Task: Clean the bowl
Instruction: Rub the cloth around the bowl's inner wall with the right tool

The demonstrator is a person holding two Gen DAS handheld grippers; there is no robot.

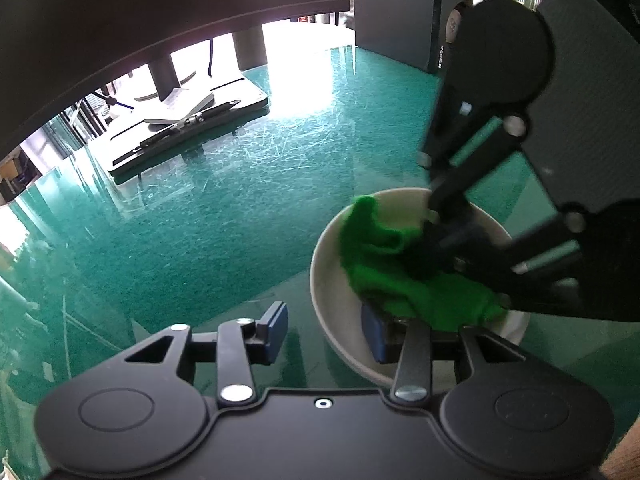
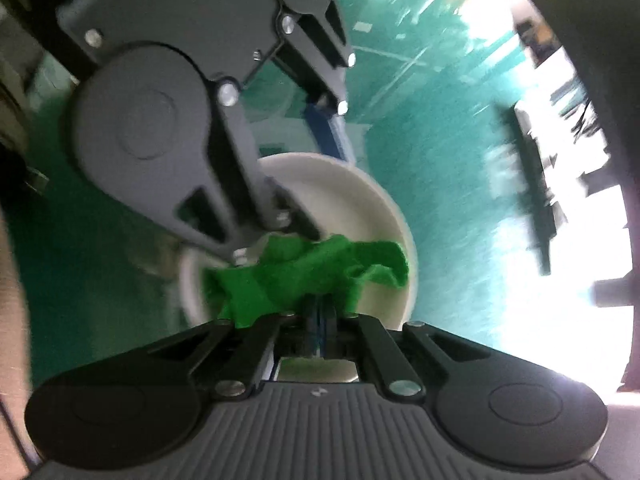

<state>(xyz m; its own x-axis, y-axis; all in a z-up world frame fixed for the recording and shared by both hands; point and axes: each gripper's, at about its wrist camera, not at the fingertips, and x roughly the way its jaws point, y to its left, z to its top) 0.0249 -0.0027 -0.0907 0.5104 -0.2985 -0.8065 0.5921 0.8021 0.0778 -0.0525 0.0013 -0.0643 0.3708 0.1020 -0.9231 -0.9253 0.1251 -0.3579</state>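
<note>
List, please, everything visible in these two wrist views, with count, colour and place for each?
Bowl: one, off-white, on the table at right.
Cloth: one, bright green, crumpled inside the bowl.
Table: one, green under scratched glass.
Stand: one, white, far left, bearing a notebook and pens.
Speaker: one, black, far edge.
Left claw: one, black with blue pads, straddling the bowl's near wall.
Right claw: one, black, shut on the cloth.

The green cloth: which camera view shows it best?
The left wrist view: the green cloth lies sharp inside the bowl. The right wrist view shows it blurred, its near edge hidden behind the right claw.
</note>
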